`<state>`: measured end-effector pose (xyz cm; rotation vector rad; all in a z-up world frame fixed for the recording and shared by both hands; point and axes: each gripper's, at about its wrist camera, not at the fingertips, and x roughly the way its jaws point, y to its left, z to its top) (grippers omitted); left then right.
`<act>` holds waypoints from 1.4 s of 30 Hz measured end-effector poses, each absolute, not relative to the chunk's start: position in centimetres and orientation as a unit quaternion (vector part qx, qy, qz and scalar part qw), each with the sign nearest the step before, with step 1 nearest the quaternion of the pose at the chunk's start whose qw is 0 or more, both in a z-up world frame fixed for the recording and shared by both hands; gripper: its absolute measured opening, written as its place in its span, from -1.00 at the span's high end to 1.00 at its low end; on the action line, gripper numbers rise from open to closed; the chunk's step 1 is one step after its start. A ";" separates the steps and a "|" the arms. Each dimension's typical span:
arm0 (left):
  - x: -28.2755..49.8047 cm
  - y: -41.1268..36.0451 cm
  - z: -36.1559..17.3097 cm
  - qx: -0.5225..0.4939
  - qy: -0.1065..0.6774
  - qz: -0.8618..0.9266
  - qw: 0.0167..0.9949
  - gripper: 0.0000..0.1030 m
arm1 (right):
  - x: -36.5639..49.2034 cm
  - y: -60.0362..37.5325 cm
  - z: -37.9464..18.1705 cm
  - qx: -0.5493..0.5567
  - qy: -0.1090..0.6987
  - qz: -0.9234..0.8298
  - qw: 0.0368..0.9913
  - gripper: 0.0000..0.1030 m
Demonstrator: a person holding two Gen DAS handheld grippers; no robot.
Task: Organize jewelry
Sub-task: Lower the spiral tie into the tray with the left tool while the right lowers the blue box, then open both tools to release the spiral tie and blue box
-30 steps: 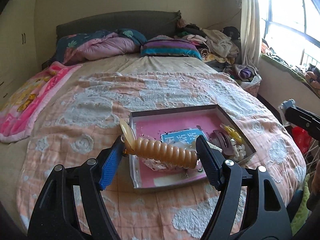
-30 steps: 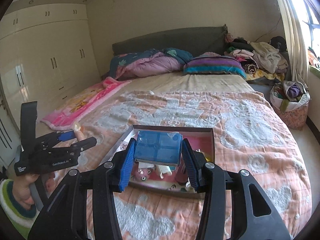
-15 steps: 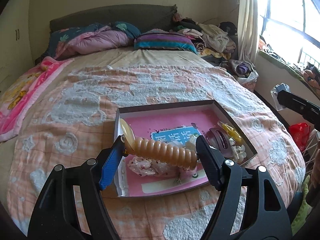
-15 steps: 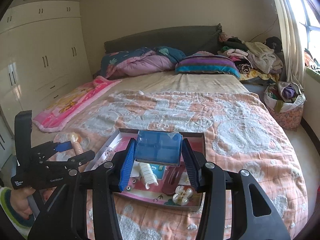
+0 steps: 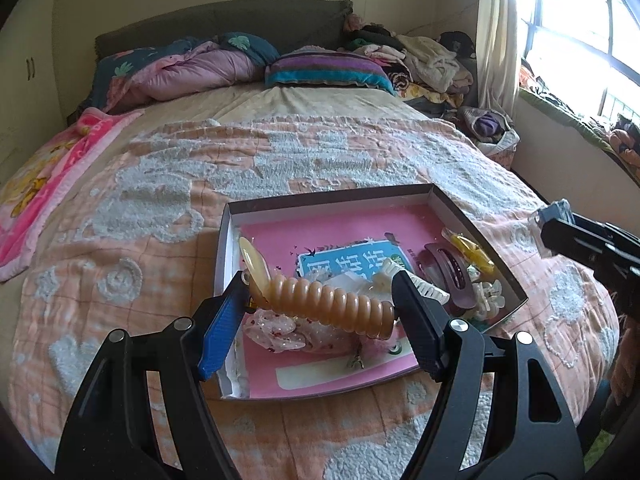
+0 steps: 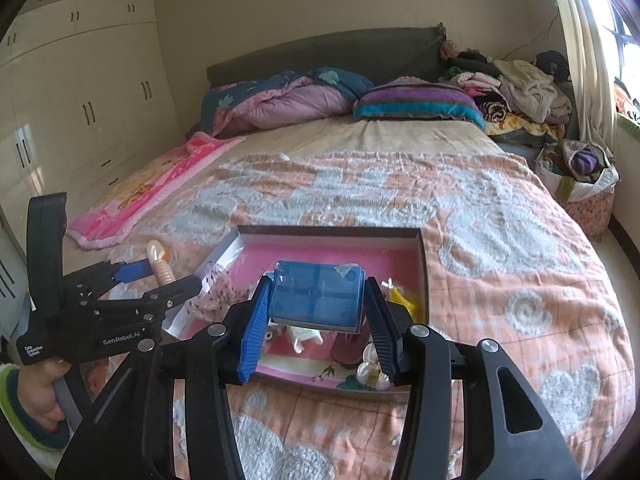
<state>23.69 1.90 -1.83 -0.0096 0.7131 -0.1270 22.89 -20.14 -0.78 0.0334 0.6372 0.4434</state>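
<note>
My left gripper (image 5: 320, 316) is shut on an amber spiral hair clip (image 5: 328, 304) and holds it above the near left part of a shallow pink-lined box (image 5: 332, 196) on the bed. In the box lie a mauve claw clip (image 5: 446, 274), a yellow clip (image 5: 470, 250), white clips (image 5: 488, 294), a dotted pink scrunchie (image 5: 280, 330) and a blue card (image 5: 348, 260). My right gripper (image 6: 316, 312) is shut on a blue clear plastic case (image 6: 318, 294), held above the box (image 6: 328, 232). The left gripper (image 6: 156, 276) shows at left in the right wrist view.
The box sits on a peach and white quilt (image 5: 160, 208). Pillows and a folded duvet (image 5: 192, 72) lie at the headboard. A clothes pile (image 5: 420, 56) and a bag (image 6: 580, 176) stand at the right. Wardrobes (image 6: 80, 100) line the left wall.
Both grippers have moved closer to the box and lower, each keeping its hold. The box now lies nearer under both grippers.
</note>
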 end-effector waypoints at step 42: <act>25.1 2.1 -4.6 -0.001 0.387 -0.032 0.922 -0.54 | 21.4 -21.2 -5.3 0.016 0.364 0.184 0.913 -0.61</act>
